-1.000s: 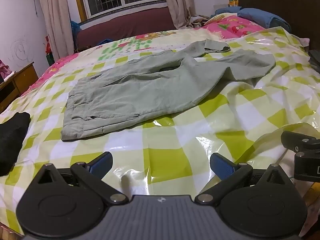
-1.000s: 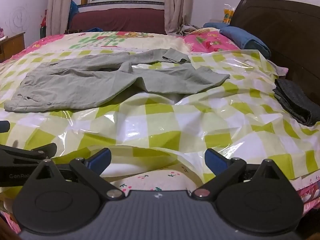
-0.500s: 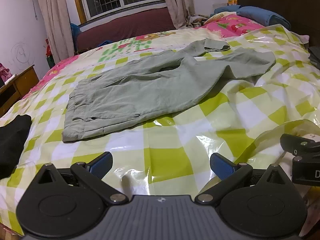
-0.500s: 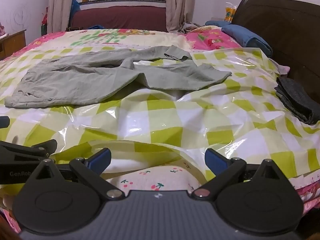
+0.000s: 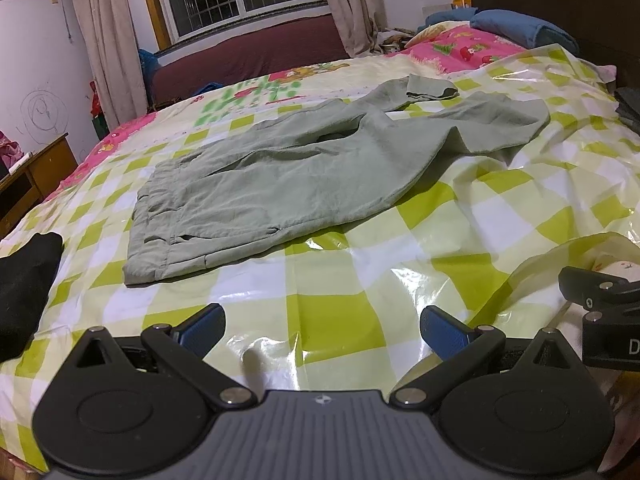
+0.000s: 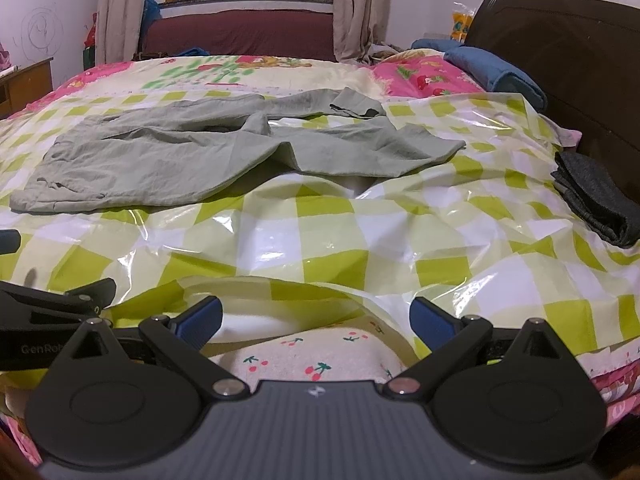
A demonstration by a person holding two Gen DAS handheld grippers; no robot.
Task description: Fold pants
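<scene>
Grey-green pants [image 5: 304,168] lie spread on a bed covered by a green-and-white checked plastic sheet [image 5: 332,312]. The waistband is at the left, the legs run to the right, and the far leg's cuff is folded over. They also show in the right wrist view [image 6: 192,156]. My left gripper [image 5: 322,330] is open and empty, low over the sheet near the bed's front edge, short of the waistband. My right gripper [image 6: 316,318] is open and empty over the sheet's lifted front edge, well short of the pants' legs.
A folded black garment [image 5: 24,288] lies at the left edge of the bed. A folded dark grey garment [image 6: 596,196] lies at the right. Blue bedding [image 6: 492,68] and a dark headboard [image 6: 560,48] are at the far right. A wooden cabinet [image 5: 36,176] stands left.
Both grippers have moved slightly forward and up over the bed, so the pants look a little nearer. The pants have not moved, and both grippers stay open.
</scene>
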